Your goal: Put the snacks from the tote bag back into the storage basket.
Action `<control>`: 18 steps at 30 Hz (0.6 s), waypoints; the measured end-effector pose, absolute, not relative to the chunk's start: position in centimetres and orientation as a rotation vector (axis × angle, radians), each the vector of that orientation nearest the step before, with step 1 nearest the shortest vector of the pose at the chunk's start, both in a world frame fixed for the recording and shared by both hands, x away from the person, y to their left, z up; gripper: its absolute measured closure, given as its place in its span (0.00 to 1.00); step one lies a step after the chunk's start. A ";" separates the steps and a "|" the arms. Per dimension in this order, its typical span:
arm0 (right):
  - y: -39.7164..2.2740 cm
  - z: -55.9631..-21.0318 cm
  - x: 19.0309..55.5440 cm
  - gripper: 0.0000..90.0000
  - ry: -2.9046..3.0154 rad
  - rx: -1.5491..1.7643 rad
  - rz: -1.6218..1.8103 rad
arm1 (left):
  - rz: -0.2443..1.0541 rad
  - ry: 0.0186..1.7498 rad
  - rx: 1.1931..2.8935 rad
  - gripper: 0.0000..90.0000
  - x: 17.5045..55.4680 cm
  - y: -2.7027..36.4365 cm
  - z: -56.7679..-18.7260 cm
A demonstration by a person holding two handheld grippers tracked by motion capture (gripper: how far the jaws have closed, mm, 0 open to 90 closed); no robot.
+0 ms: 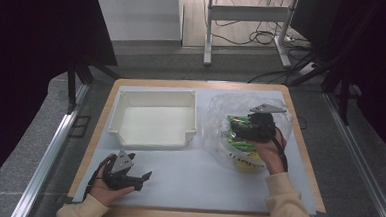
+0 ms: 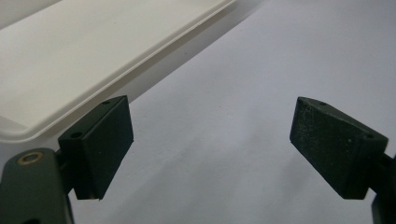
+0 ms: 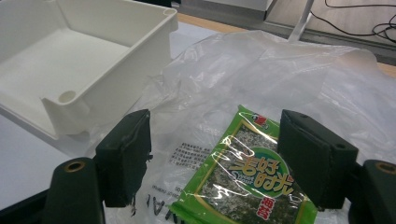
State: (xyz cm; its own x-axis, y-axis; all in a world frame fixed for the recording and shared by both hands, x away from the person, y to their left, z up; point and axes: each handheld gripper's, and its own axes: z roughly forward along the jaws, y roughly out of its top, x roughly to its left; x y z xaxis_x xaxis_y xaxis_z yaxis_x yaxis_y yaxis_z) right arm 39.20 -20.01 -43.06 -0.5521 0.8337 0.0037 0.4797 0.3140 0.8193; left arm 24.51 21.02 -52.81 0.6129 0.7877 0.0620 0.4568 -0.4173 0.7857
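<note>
Seaweed packet [image 3: 243, 179] lies inside its clear plastic bag [image 3: 280, 70], so we hover our right gripper [image 3: 212, 154] wide open over it, gripping nothing. Our left gripper [image 2: 210, 144] rests open and empty on the bench [image 1: 192, 176] beside the white tray [image 1: 152, 139].

Bare table [image 1: 192, 181] between both hands lies free; white bin [image 1: 153, 117] and plastic bag [image 1: 220, 120] crowd the far half

Bin [image 1: 153, 119]: white, open-topped, empty, at the table's [image 1: 195, 216] far-left part.
Mat [image 1: 197, 179]: pale, covering most of the table top.
Cables [image 1: 245, 36]: floor beyond the far edge.
</note>
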 end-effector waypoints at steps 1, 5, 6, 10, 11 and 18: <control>-20.0 -43.0 39.3 0.30 2.164 1.165 1.123 | 0.553 0.973 2.079 0.15 24.5 21.0 -52.8; -20.0 -43.0 39.8 0.31 2.166 1.183 1.095 | 0.546 0.961 2.080 0.15 24.4 21.0 -52.8; -20.1 -43.0 40.0 0.31 2.165 1.197 1.095 | 0.542 0.960 2.079 0.15 24.4 21.0 -52.8; -20.9 -42.9 40.6 0.33 2.155 1.239 1.076 | 0.533 0.947 2.074 0.15 24.5 21.1 -52.8; -21.1 -42.9 40.7 0.33 2.155 1.252 1.072 | 0.533 0.944 2.072 0.15 24.4 21.1 -52.8; -21.7 -43.2 41.8 0.38 2.173 1.295 1.014 | 0.524 0.935 2.071 0.15 24.4 21.1 -52.7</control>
